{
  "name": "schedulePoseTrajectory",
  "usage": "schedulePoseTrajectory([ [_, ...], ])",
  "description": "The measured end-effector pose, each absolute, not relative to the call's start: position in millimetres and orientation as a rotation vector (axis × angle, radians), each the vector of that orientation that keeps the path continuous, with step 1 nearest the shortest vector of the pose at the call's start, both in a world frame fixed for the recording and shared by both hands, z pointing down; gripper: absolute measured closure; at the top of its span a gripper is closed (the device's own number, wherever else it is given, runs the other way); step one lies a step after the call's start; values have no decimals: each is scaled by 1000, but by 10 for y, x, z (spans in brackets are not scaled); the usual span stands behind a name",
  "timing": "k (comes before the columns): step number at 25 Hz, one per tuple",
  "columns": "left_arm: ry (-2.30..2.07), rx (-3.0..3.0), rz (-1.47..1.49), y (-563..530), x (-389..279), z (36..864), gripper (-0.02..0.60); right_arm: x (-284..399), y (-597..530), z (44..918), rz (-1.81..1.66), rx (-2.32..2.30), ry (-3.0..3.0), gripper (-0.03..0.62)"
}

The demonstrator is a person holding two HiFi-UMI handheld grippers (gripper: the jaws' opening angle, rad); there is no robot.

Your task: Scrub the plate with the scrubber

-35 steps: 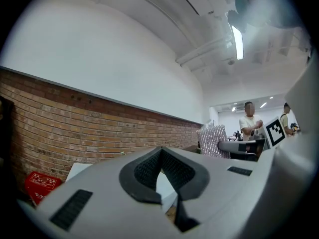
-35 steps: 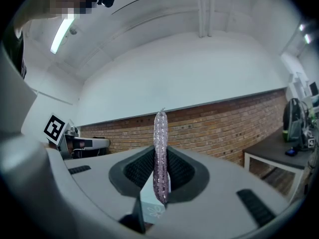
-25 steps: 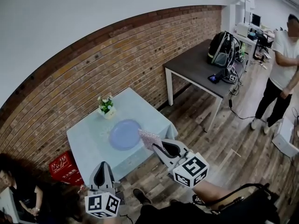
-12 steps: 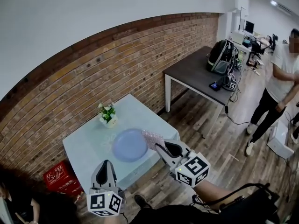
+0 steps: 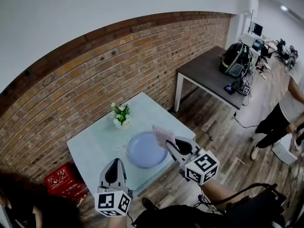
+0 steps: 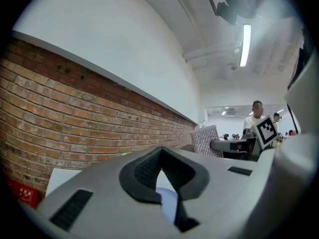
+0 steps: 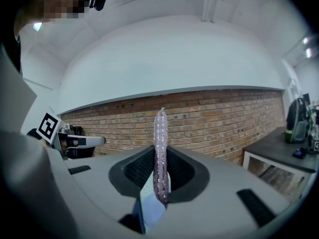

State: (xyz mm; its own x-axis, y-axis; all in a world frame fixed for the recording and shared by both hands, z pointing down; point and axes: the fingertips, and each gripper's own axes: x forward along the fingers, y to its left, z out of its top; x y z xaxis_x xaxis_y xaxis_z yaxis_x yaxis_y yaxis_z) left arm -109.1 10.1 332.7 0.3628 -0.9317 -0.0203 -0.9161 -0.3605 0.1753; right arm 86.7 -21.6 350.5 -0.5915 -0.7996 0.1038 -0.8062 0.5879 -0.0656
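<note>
A round blue plate [image 5: 145, 149] lies on the small light-blue table [image 5: 95, 146]. My right gripper [image 5: 170, 144] is shut on a silvery scrubber pad [image 5: 163, 134], held upright over the plate's right rim. In the right gripper view the scrubber [image 7: 160, 153] stands edge-on between the jaws, with the plate [image 7: 149, 208] showing below them. My left gripper [image 5: 114, 162] hangs near the table's front edge, short of the plate, shut with nothing in it. In the left gripper view its jaws meet and the plate [image 6: 167, 203] shows low between them.
A small pot of flowers [image 5: 121, 115] stands behind the plate near the brick wall. A red crate [image 5: 64, 180] sits on the floor at the table's left. A dark table [image 5: 209, 77] with a backpack [image 5: 236, 58] stands to the right; a person [image 5: 285, 113] stands beyond.
Both grippers have moved forward toward the table. The scrubber has gone from the plate's near right side to over its right rim. The left gripper is closer to the table's front edge.
</note>
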Motion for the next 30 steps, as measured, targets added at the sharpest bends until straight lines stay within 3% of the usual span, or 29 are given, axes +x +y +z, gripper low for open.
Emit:
schedulePoseTrajectory([
  [12, -1539, 2487, -132, -455, -1395, 3711, 571, 524, -752, 3723, 184, 1442, -2626, 522],
  [30, -1696, 2281, 78, -918, -1210, 4575, 571, 333, -1748, 4621, 243, 1050, -2628, 522],
])
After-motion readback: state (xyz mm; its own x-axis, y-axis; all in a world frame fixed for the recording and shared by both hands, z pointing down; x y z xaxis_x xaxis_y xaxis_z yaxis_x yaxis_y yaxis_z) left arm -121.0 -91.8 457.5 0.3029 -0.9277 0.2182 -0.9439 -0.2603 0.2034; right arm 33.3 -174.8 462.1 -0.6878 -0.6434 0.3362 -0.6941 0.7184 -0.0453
